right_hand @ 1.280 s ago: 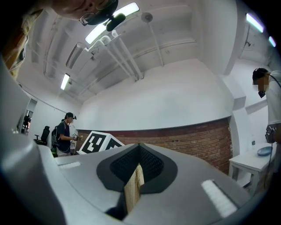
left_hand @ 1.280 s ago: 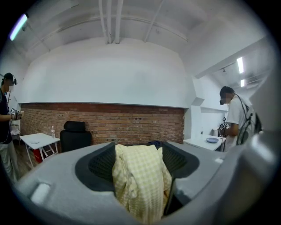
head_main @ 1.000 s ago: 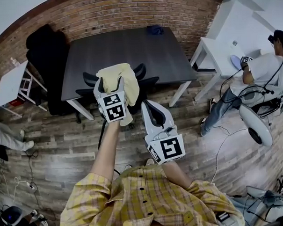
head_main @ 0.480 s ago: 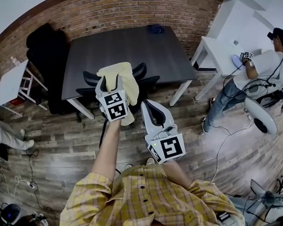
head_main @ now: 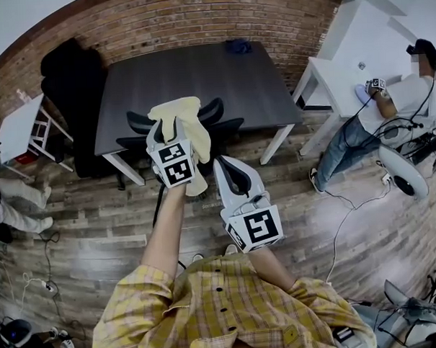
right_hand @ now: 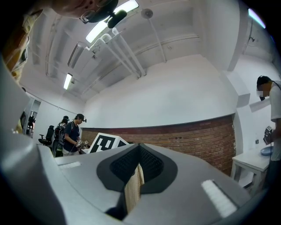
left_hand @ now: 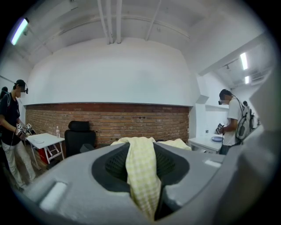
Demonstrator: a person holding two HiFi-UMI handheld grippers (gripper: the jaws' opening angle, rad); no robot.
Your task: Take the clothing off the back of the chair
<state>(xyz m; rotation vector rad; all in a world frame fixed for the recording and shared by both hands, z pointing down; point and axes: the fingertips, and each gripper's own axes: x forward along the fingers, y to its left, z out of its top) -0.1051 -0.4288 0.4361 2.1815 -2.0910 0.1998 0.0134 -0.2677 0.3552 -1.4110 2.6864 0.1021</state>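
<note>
A pale yellow checked piece of clothing [head_main: 181, 115] hangs over the back of a black office chair [head_main: 229, 126] pushed up to a dark table. My left gripper [head_main: 171, 130] is at the top of the chair back, and its jaws are closing on a fold of the clothing [left_hand: 141, 176] that fills most of the gap between them. Lower and to the right, my right gripper [head_main: 229, 163] is shut, and a narrow strip of the same clothing [right_hand: 131, 189] is pinched between its pads. The chair's seat is hidden behind the grippers.
The dark table [head_main: 192, 70] stands against a brick wall with a blue item [head_main: 239, 46] at its far edge. A black chair [head_main: 69, 75] and a white table [head_main: 10, 132] are to the left. A person [head_main: 402, 104] sits at a white desk [head_main: 344, 77] to the right. Cables lie on the floor.
The left gripper's jaws have drawn in around the clothing, which now bunches up at the top. Both hands stayed in place. The seated person at the right shifted.
</note>
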